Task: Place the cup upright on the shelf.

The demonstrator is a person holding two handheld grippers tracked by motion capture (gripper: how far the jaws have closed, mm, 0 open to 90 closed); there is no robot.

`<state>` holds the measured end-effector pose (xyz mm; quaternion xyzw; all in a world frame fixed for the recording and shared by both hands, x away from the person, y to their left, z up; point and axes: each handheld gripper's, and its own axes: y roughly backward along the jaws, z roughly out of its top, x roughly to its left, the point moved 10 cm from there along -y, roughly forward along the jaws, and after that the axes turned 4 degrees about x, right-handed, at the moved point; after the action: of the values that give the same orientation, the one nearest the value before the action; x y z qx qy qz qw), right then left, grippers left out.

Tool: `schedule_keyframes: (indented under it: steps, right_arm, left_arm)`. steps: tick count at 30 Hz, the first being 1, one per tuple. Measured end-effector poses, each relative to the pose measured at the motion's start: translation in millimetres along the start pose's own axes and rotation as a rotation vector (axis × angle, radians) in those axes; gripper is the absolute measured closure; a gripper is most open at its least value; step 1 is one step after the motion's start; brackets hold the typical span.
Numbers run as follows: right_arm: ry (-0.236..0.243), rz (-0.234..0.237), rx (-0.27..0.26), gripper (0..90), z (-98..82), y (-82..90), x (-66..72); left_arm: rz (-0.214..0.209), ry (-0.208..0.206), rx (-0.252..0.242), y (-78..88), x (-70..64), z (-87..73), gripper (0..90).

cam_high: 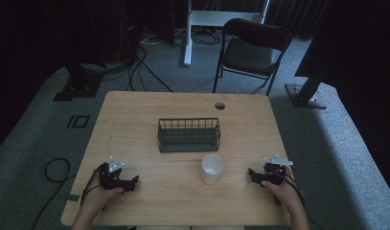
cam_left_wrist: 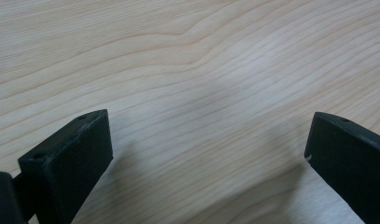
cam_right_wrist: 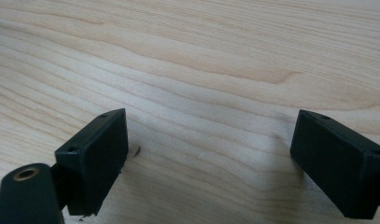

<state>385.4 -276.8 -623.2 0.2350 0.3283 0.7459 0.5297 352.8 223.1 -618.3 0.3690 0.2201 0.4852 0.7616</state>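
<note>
A white cup [cam_high: 212, 169] stands upright on the wooden table [cam_high: 135, 115], just in front of a black wire basket [cam_high: 189, 134] that sits mid-table with nothing seen inside it. My left gripper [cam_high: 134, 181] rests low on the table's near left, held by a hand, some way left of the cup. My right gripper [cam_high: 251, 173] rests at the near right, a short way right of the cup. In the left gripper view the gripper [cam_left_wrist: 208, 140] has its jaws wide apart over bare wood. The right gripper [cam_right_wrist: 208, 140] is likewise open over bare wood.
A round cable hole [cam_high: 220, 105] lies near the table's far edge. Beyond the table stand a black folding chair [cam_high: 252, 50], a white desk leg [cam_high: 187, 33], dark stands and cables on the grey carpet [cam_high: 341, 143]. A cable loop [cam_high: 56, 170] lies at the left.
</note>
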Motion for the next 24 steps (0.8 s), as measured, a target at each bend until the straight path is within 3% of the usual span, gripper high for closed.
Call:
schedule_keyframes:
  steps: [8, 13, 24]
  right_arm:
    - [0.0, 0.0, 0.0, 10.9, 0.0, 0.0, 0.0]
    - [0.0, 0.0, 0.0, 10.9, 0.0, 0.0, 0.0]
    - [0.0, 0.0, 0.0, 10.9, 0.0, 0.0, 0.1]
  left_arm:
    - [-0.064, -0.018, -0.017, -3.0, -17.6, 8.0, 1.3]
    - [-0.067, -0.041, -0.018, -4.3, -23.7, 11.3, 1.4]
    - [-0.129, -0.105, -0.043, -6.7, -52.7, 26.2, 1.4]
